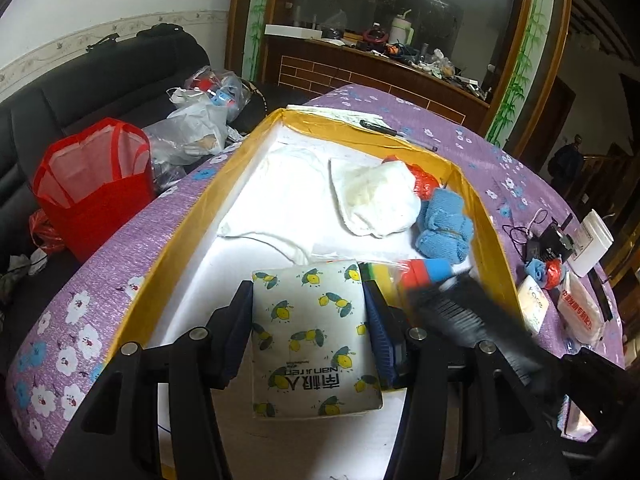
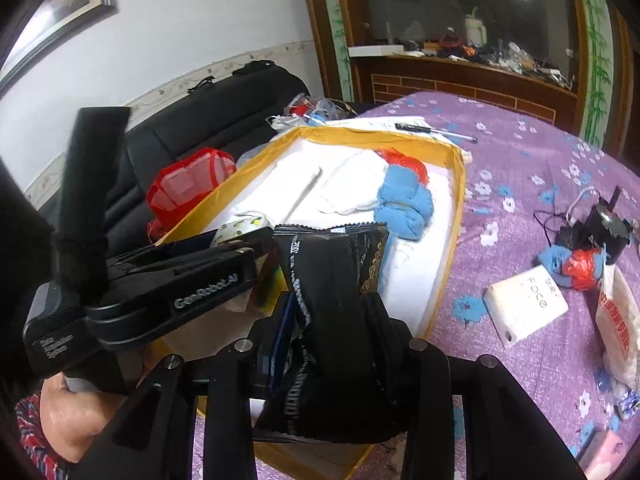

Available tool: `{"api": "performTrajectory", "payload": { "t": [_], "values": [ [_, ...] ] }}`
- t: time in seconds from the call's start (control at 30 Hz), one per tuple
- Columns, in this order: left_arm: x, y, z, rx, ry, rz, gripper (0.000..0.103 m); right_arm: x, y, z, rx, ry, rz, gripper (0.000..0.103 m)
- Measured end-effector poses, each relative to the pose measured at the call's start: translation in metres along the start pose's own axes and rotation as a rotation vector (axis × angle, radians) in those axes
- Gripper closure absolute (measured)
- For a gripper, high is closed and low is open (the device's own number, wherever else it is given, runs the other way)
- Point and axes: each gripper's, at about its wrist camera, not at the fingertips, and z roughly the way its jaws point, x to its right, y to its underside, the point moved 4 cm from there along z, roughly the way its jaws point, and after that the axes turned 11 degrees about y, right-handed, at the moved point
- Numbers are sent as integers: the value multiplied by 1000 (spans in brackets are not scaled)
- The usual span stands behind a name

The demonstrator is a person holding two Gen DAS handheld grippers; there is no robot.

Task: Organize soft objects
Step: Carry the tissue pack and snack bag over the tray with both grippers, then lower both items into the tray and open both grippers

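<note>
My left gripper [image 1: 308, 292] is shut on a white tissue pack with lemon print [image 1: 312, 340], low over the near end of a yellow-walled box [image 1: 192, 216] with a white floor. My right gripper [image 2: 330, 300] is shut on a black packet with gold pattern [image 2: 332, 264], just right of the left gripper at the box's near end. In the box lie white cloths [image 1: 376, 200], a blue towel bundle [image 1: 444, 224], a red plastic piece [image 1: 424, 178] and a bag of coloured sponges [image 1: 416, 276]. The right gripper shows blurred at the right of the left wrist view.
The box sits on a table with a purple flowered cloth [image 2: 520, 168]. To its right lie a white "Face" box [image 2: 526, 304], a blue and red bundle [image 2: 572, 266], a white packet [image 2: 618, 320] and a black device with cables [image 2: 604, 232]. A red mesh bag [image 1: 92, 184] stands by a black sofa [image 1: 80, 88].
</note>
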Motion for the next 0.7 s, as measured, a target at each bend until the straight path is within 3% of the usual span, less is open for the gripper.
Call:
{"api": "performTrajectory", "payload": {
  "t": [0.27, 0.4, 0.57, 0.7],
  "values": [
    [-6, -2, -1, -15, -9, -7, 50, -10, 6, 6, -24, -11, -26, 65],
    [-7, -2, -2, -30, 8, -21, 42, -7, 6, 6, -39, -65, 2, 65],
    [-1, -6, -10, -2, 6, -12, 42, 0, 8, 3, -69, -146, 56, 64],
    [11, -8, -17, 26, -11, 30, 42, 6, 6, -9, -47, -137, 67, 64]
  ]
}}
